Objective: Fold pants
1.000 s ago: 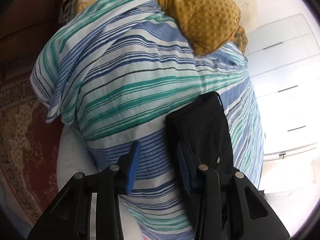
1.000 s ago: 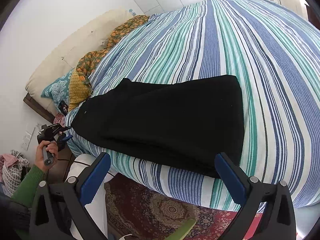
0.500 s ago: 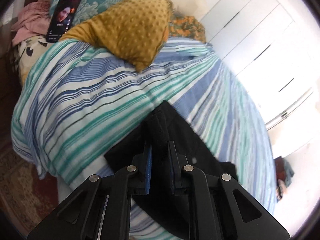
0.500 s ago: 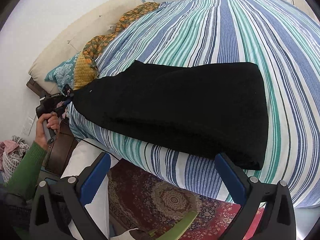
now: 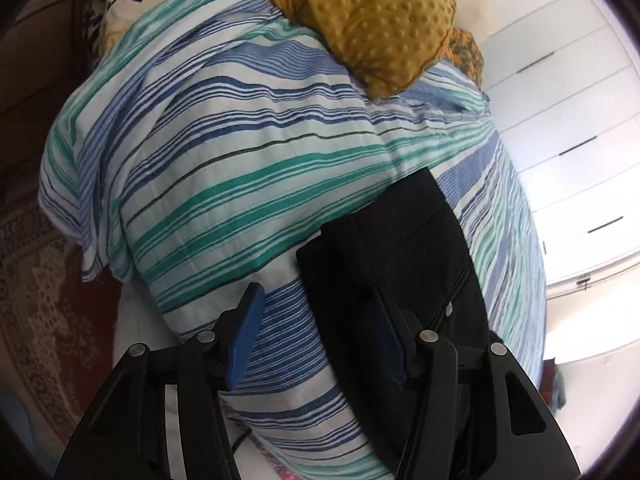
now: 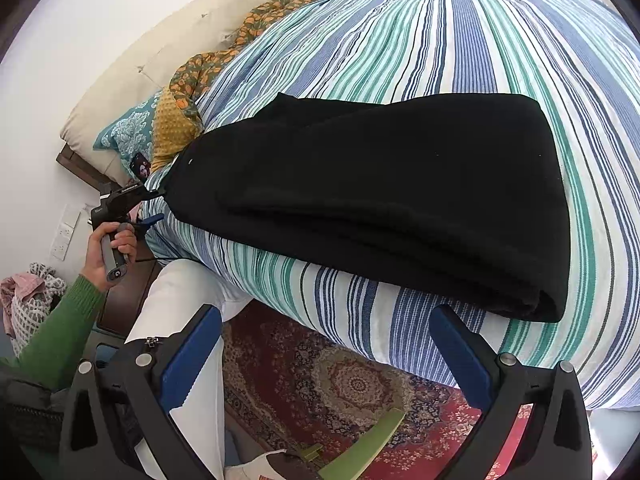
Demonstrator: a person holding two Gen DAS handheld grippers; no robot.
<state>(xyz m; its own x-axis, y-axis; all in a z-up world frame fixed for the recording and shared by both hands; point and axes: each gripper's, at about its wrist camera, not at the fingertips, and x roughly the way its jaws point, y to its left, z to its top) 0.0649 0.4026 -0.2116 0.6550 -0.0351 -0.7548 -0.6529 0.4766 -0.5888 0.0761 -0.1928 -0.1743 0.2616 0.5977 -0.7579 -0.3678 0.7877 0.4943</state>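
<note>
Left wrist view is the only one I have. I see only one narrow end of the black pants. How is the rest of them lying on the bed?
Observer: The black pants lie folded lengthwise along the bed edge, and the far end is a rounded fold.
Operator: Where is the right gripper?
Observer: The right gripper is wide open with nothing in it, short of the bed edge, over the red rug.
Operator: And my left gripper from outside?
Observer: The left gripper is at the narrow end, its jaws opening; a hand in a green sleeve holds its handle.
</note>
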